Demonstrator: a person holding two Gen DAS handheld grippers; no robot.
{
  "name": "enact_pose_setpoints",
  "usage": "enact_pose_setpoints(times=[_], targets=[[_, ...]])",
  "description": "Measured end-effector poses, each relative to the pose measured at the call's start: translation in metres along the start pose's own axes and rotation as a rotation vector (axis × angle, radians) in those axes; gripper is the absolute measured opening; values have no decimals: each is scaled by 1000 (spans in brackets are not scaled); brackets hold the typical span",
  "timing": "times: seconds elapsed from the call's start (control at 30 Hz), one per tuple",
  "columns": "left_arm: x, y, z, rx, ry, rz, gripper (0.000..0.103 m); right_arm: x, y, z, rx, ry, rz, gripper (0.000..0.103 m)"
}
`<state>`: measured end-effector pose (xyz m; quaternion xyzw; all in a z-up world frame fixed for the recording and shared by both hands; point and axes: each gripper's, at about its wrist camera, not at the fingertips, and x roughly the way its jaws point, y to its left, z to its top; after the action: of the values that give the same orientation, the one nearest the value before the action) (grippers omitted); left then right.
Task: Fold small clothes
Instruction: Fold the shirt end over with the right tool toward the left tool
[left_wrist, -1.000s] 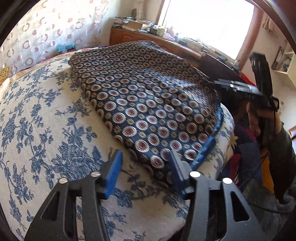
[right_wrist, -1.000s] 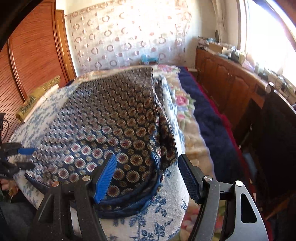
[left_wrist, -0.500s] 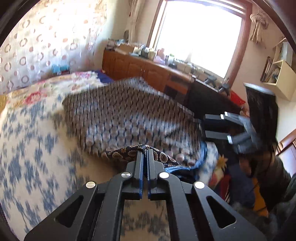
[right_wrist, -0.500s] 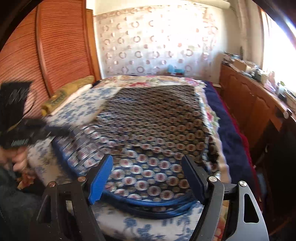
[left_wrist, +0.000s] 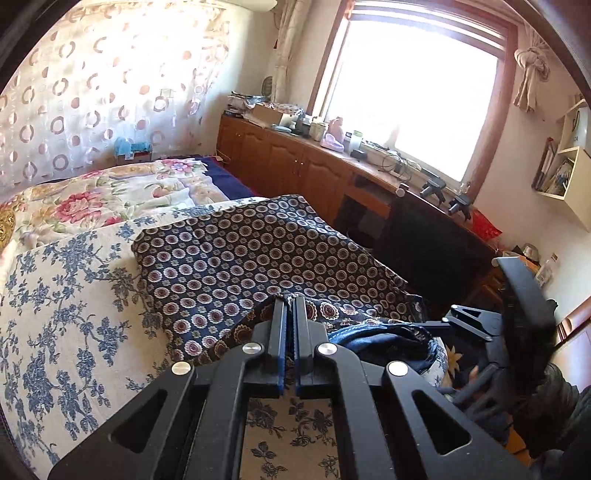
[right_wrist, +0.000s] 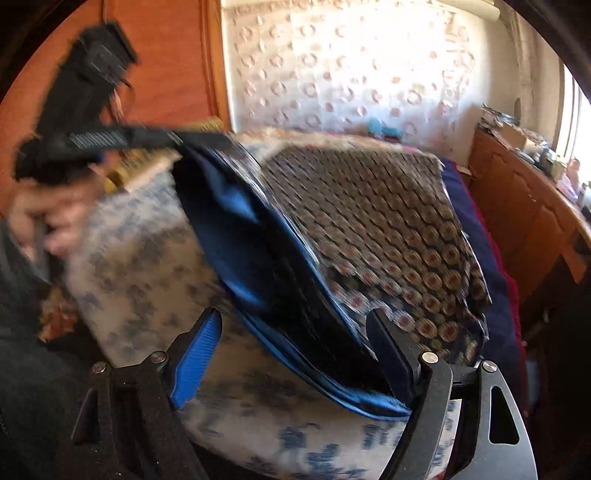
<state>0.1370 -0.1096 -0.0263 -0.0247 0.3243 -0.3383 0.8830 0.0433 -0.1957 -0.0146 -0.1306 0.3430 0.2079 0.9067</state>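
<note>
A blue-flowered bedspread (left_wrist: 62, 332) covers the bed beside a floral quilt (left_wrist: 110, 195) — wooden cabinets (left_wrist: 291, 162) line the wall under a bright window (left_wrist: 413, 92), circle-patterned curtain (left_wrist: 92, 85) behind.

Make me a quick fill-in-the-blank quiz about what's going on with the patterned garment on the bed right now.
1. The left tongs are ____ on an edge of the patterned garment.
2. The right tongs stand ____, pressing on nothing.
3. The garment's lifted edge shows a plain ____ lining.
4. The garment lies on a bedspread printed with blue ____.

Missing words: shut; open; blue; flowers
</note>
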Motion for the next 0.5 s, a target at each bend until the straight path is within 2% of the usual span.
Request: enact_pose_setpoints(times=[0.07, 0.13, 0.17, 0.2, 0.27, 0.5], targets=[[-2, 3, 0, 1, -4, 5, 4, 10, -8, -2, -5, 31, -51, 81], [-3, 7, 4, -11, -7, 8, 4, 15, -18, -2, 2, 44, -69, 54], [-3, 11, 6, -15, -5, 9, 4, 19, -20, 2, 3, 52, -68, 27], [-3, 13, 8, -17, -5, 15, 4, 18, -23, 5, 1, 48, -72, 14], [-4, 20, 13, -16, -11, 36, 4, 19, -29, 20, -1, 19, -75, 10], [7, 55, 33, -48, -26, 126, 4, 23, -30, 101, -63, -118, -108, 9]])
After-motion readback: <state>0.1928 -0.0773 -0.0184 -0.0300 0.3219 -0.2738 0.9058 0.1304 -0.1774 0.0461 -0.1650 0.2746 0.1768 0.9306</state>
